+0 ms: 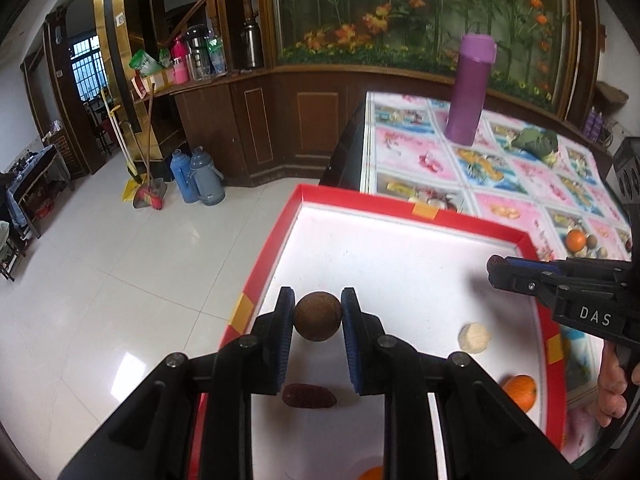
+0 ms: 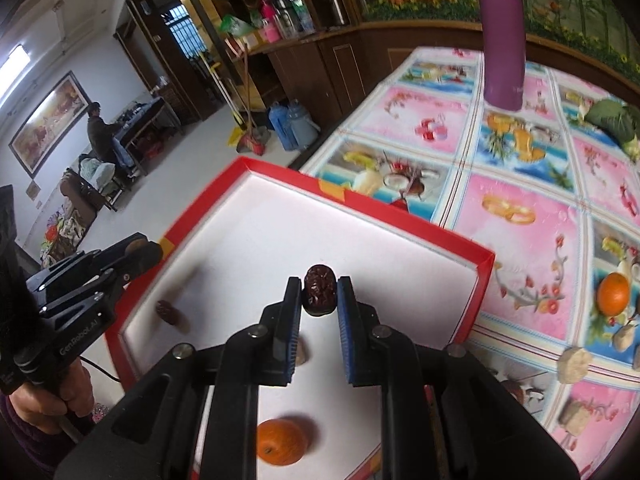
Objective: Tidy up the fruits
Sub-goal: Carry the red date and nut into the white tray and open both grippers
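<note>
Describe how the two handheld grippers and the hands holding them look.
Both are matte black with silver bolts and blue ribbed pads. The left gripper bears white "GenRoboLAI" lettering and trails a thin black cable; the right gripper is marked "DAS". Bare hands grip the handles; the left hand shows a purple sleeve.

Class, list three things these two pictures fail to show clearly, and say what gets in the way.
1. Left wrist view: an orange in the red tray, cut off by the bottom edge.
2. Right wrist view: a pale item, mostly behind the right gripper.
3. Right wrist view: the purple bottle, top cropped.
</note>
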Available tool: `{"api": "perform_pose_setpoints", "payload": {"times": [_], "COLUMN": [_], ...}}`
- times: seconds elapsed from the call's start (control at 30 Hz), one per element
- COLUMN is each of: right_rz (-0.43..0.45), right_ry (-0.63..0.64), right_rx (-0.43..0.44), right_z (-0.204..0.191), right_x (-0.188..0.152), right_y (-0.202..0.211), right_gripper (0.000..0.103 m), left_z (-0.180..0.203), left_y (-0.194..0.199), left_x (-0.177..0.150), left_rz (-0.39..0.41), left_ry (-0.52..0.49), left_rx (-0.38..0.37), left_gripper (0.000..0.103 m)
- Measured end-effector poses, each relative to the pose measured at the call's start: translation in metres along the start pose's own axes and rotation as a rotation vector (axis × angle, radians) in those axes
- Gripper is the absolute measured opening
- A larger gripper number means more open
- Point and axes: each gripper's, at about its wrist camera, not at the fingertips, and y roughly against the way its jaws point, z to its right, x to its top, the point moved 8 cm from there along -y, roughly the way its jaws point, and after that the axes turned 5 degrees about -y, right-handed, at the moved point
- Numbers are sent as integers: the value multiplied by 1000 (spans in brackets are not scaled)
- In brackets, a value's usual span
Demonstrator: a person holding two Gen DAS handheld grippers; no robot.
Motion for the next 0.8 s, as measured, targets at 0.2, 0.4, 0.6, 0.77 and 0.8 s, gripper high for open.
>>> {"api": "perform_pose_setpoints", "payload": {"times": [0.2,0.4,0.6,0.77,0.8], "right_rz": [-22,-25,-37,-38,-38], "right_ry": [-16,-23,-43,-25,-22], "right_rx": [-3,-3,-12,-25,-28], "right_z": [5,8,16,17,16], "right_x": [-2,-3,-5,-6,-7], "right_y": [-12,-19,-25,-22,-23], "right_gripper": [20,20,20,20,20], "left_z": [4,2,5,8,7], "left_y": [-11,-18,-25,-26,-27], "left_x": [-2,-4,-7,-8,-9], "left_rz": [-27,-45,-66,-77,-86], "left_ry": [-26,-33,-39,-57,-61], "left_rx": [2,16,27,51,64], "left_gripper": [22,22,22,22,23]}}
